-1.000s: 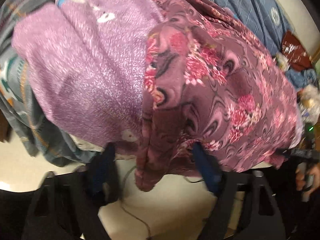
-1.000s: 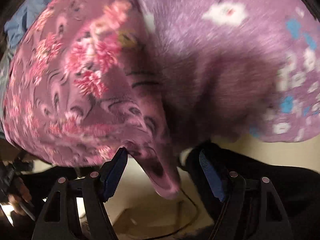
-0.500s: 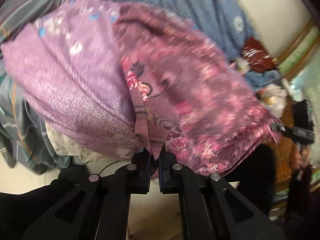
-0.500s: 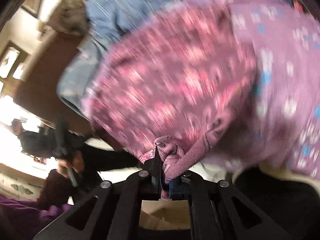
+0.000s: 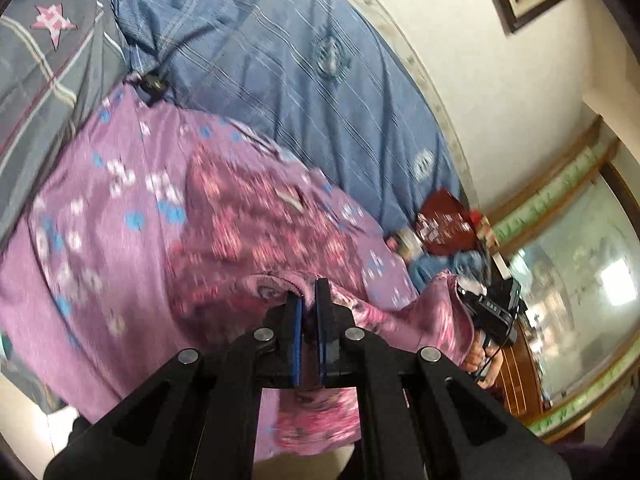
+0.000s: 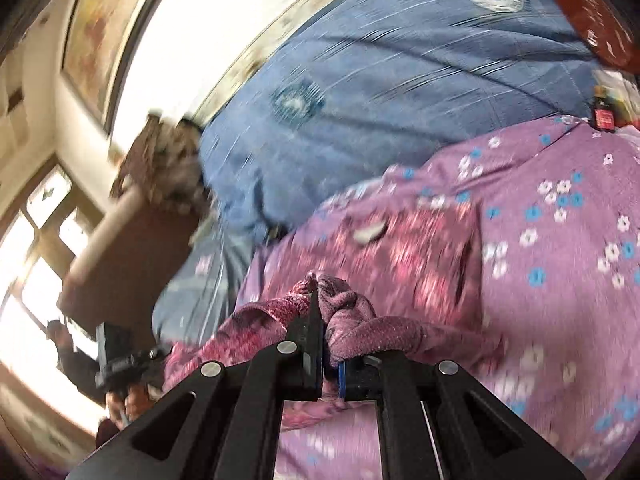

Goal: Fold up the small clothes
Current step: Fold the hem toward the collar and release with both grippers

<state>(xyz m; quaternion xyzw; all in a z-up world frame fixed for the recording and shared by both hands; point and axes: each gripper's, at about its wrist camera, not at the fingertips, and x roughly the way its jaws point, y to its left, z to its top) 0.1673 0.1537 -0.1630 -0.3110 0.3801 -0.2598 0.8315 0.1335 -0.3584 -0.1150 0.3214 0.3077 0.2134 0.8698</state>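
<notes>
Bed: garment [image 5: 256,240] in hand-held gripper [image 5: 308,300]

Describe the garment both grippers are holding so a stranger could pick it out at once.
Start at the blue quilt covering the bed, then drop to the lilac sheet with small white and blue flowers in front of it. On that sheet lies the dark pink garment, its near edge pinched by the left gripper and right gripper. Its deeper maroon swirl-and-rose print sets it apart.

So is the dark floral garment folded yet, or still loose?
Loose: both the left gripper and right gripper pinch bunched edges of the floral garment, which hangs rumpled.
</notes>
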